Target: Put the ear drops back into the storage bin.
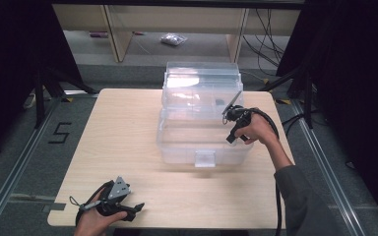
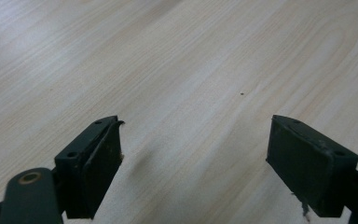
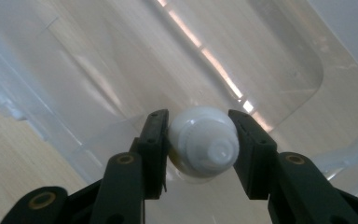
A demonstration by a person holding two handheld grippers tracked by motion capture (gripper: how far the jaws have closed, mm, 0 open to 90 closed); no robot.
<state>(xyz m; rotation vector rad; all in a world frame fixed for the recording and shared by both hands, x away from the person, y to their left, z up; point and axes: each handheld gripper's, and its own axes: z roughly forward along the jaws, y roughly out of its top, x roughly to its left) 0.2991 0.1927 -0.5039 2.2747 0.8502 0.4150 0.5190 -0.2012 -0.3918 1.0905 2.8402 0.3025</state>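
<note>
A clear plastic storage box [image 1: 177, 142] stands open in the middle of the table, its lid [image 1: 202, 81] tipped up at the back. My right gripper [image 1: 231, 120] hangs over the box's right rim. In the right gripper view it is shut on a small white round-capped bottle [image 3: 203, 142], cap end toward the camera, above the box's inside [image 3: 121, 70]. My left gripper [image 1: 128, 209] rests near the table's front left edge. Its jaws stand wide apart over bare wood, left gripper [image 2: 193, 163] open and holding nothing.
The light wooden table [image 1: 123, 128] has free room left of and in front of the box. Black frame legs [image 1: 42, 93] and cables [image 1: 270, 39] stand beyond the far edge. A metal rail [image 1: 10, 172] runs along the floor at left.
</note>
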